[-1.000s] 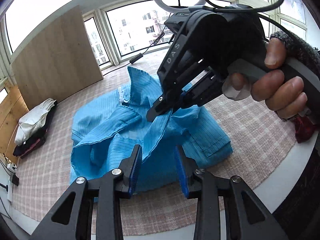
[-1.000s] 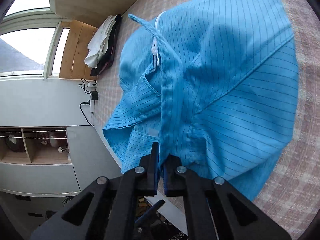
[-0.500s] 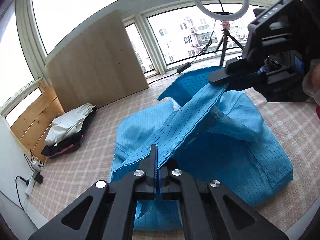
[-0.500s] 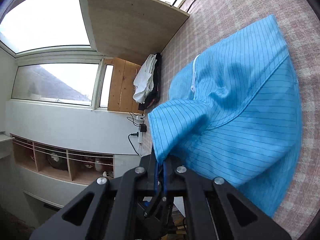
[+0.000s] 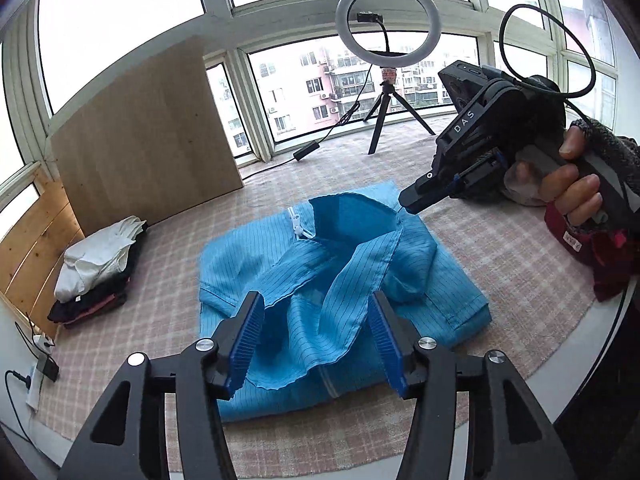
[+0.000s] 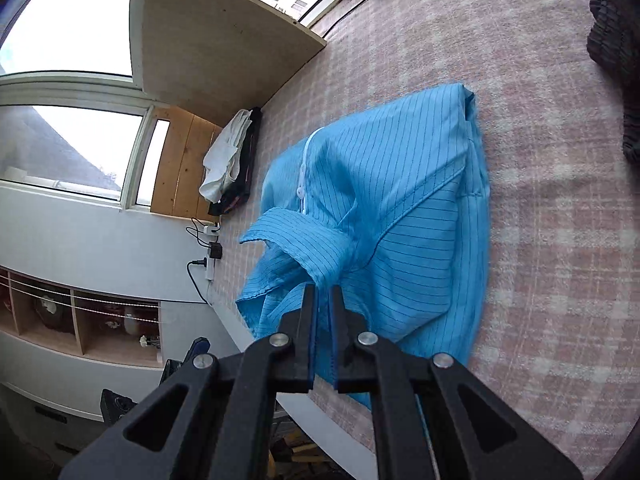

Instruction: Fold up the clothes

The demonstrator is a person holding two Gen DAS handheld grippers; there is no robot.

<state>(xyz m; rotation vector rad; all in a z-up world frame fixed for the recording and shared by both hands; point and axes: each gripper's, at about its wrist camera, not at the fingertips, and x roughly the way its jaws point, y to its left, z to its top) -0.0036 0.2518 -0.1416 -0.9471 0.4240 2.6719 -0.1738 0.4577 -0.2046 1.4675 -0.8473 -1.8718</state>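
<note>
Left tongs [image 5: 316, 344] stand wide apart, holding nothing; a loose flap of the shirt [image 5: 440, 280] lies between the blue pads without touching them, as far as I can tell. Right tongs [image 6: 322, 312] are nearly together; in the right wrist view a thin gap shows between the fingers, and a bunched fold of cloth sits at their tips. Whether that fold is pinched I cannot tell. In the left wrist view the right tongs [image 5: 408, 206] hover at the raised collar, far right of the shirt.

The shirt lies partly folded on the checked surface [image 5: 520, 264], mid-scene, zipper [image 5: 296, 224] to the far side. I judge the fabric light, thin and limp: it will sag and slide, not hold a crease unaided. Best hold is on hems, seams or collar, where the layers are doubled.
</note>
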